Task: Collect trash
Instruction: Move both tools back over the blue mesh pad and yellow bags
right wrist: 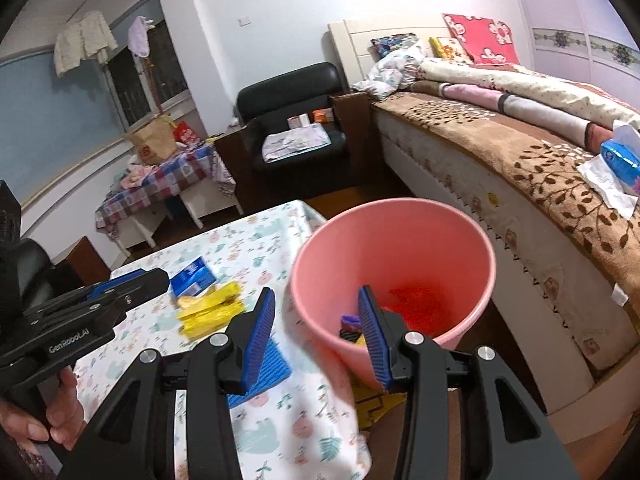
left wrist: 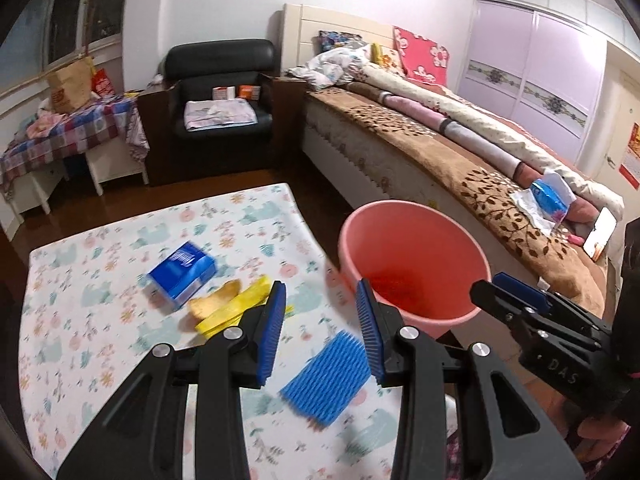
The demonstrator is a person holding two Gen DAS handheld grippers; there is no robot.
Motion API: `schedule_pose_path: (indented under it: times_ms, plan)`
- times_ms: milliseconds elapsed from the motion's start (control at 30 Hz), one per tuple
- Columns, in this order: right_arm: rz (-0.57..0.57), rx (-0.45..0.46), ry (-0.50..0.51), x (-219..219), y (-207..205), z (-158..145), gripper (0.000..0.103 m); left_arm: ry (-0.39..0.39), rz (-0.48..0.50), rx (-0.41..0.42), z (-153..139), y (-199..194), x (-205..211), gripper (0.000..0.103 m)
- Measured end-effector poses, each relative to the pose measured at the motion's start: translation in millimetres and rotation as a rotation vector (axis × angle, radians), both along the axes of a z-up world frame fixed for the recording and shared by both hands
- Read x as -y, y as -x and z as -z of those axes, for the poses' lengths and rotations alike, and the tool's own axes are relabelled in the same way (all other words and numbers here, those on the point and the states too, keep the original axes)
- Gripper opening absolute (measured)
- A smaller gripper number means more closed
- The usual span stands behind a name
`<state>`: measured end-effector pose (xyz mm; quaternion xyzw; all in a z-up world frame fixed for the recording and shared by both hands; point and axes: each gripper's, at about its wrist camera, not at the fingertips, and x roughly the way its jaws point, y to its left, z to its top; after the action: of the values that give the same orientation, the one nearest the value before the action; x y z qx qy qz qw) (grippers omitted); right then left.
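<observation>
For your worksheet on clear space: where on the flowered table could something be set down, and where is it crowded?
Free: the table's far end beyond the blue tissue pack, and its left side. Crowded: the near right part, where the pack, peel, yellow wrapper and blue foam net cluster beside the pink bin.

The bin [left wrist: 412,256] stands between table [left wrist: 120,360] (left, bearing tissue pack [left wrist: 182,278] and wrappers [left wrist: 236,310]) and bed [left wrist: 460,168].

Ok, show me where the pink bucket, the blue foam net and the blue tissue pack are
pink bucket [left wrist: 416,236]: left wrist view, on its inner back wall.
blue foam net [left wrist: 326,376]: left wrist view, on the middle of its ribbed top.
blue tissue pack [left wrist: 184,270]: left wrist view, on its printed top face.
</observation>
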<state>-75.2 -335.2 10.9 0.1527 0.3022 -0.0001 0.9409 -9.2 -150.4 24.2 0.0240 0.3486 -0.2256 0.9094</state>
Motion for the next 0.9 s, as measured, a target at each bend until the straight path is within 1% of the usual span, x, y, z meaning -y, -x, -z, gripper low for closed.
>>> schedule_pose_path:
  times_ms: [167,233,367,533,600,667,767,800,833,900]
  plan:
    - [-0.052,-0.010,0.004,-16.9,3.6,3.4,0.043,-0.006,-0.060,-0.017,2.0,6.9,-21.2,0.037]
    - [-0.081,-0.023,-0.024,-18.7,0.6,1.5,0.043,0.008,-0.070,-0.032,-1.9,10.6,-30.7,0.037]
    - [-0.118,-0.031,-0.050,-24.1,-2.5,-6.2,0.043,-0.004,-0.125,0.008,-17.3,17.5,-51.7,0.037]
    - [-0.120,-0.043,-0.044,-24.3,-9.3,-16.1,0.042,-0.005,-0.174,0.042,-31.2,16.5,-97.6,0.037]
    - [-0.110,-0.055,-0.037,-25.2,-16.1,-17.2,0.042,-0.020,-0.174,0.049,-30.6,14.2,-109.8,0.037]
    - [-0.111,-0.078,-0.051,-27.0,-26.6,-15.0,0.042,-0.025,-0.153,0.032,-24.1,8.8,-123.6,0.037]
    - [-0.124,-0.111,-0.061,-36.0,-42.1,-8.3,0.042,-0.027,-0.132,0.003,-7.3,-2.2,-135.5,0.037]
    - [-0.128,-0.125,-0.062,-39.7,-45.8,-4.5,0.042,-0.019,-0.123,-0.005,-3.2,-4.1,-136.7,0.037]
    - [-0.141,-0.136,-0.067,-44.2,-48.8,-0.3,0.042,0.005,-0.095,-0.019,3.2,-9.6,-136.6,0.037]
    - [-0.163,-0.155,-0.065,-54.0,-53.0,9.3,0.042,0.022,-0.045,-0.037,15.4,-17.4,-129.5,0.037]
